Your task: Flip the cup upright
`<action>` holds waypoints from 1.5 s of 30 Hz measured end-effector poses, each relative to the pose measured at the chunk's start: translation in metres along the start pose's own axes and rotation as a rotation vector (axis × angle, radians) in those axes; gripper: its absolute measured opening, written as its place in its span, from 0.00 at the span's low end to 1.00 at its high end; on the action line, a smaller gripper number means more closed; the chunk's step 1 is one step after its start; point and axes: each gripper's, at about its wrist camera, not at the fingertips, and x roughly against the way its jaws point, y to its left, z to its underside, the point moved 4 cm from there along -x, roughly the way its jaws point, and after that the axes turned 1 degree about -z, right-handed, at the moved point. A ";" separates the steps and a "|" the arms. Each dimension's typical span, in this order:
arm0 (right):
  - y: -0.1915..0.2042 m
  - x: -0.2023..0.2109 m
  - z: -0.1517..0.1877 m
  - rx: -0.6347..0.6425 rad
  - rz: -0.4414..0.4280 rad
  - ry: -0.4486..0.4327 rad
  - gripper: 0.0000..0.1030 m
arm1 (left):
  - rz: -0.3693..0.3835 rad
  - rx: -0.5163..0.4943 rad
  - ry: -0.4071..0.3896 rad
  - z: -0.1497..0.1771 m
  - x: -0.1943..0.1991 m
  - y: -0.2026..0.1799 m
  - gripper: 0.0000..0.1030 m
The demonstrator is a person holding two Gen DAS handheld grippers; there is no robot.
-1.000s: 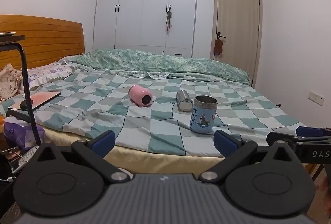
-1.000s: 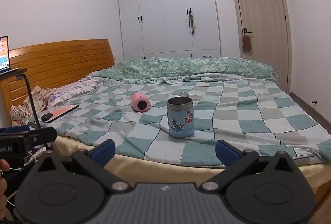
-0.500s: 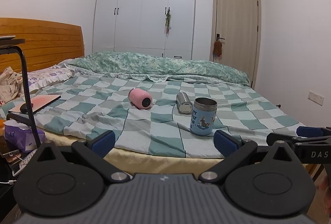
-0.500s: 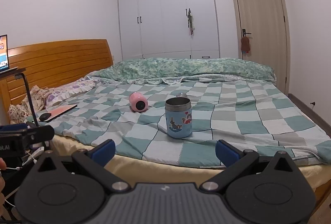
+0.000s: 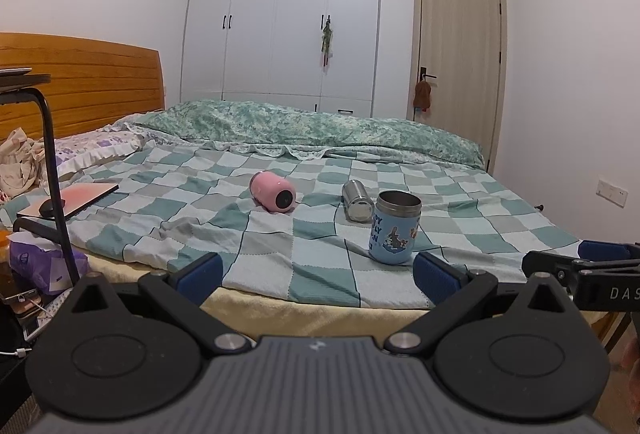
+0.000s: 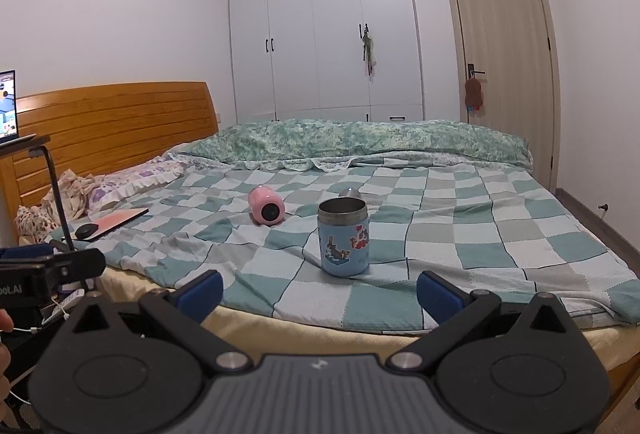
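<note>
We're off the near edge of the bed (image 5: 304, 298), both grippers short of the mattress and holding nothing.

Left to right, from the left wrist view: side stand (image 5: 52, 161) at far left, then a pink notebook (image 5: 80, 197) with a black mouse (image 5: 50, 209) on it, near the pillow end. Mid-bed, the pink cup (image 5: 274, 191) lies on its side, dark end toward us. Just right of it the steel cup (image 5: 355, 199) also lies on its side. Blue cup (image 5: 394, 228) stands upright, mouth up, nearest the bed edge and just in front of the steel one.

From the right wrist view the blue cup (image 6: 344, 238) stands dead ahead and hides most of the steel cup (image 6: 350, 192); the pink cup (image 6: 266, 209) is to its left.

Left gripper (image 5: 316, 274): jaws spread wide, empty. Right gripper (image 6: 320, 292): jaws spread wide, empty; its tip also shows at the right edge of the left view.
</note>
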 end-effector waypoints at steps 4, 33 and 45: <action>0.000 0.000 -0.001 -0.001 0.002 0.001 1.00 | 0.000 0.000 -0.004 0.001 0.001 0.000 1.00; 0.000 -0.001 -0.001 -0.002 0.002 0.003 1.00 | -0.001 0.002 -0.003 0.000 0.000 0.001 1.00; 0.006 -0.041 -0.009 0.058 -0.035 0.023 1.00 | -0.042 -0.002 0.025 -0.009 -0.023 0.013 1.00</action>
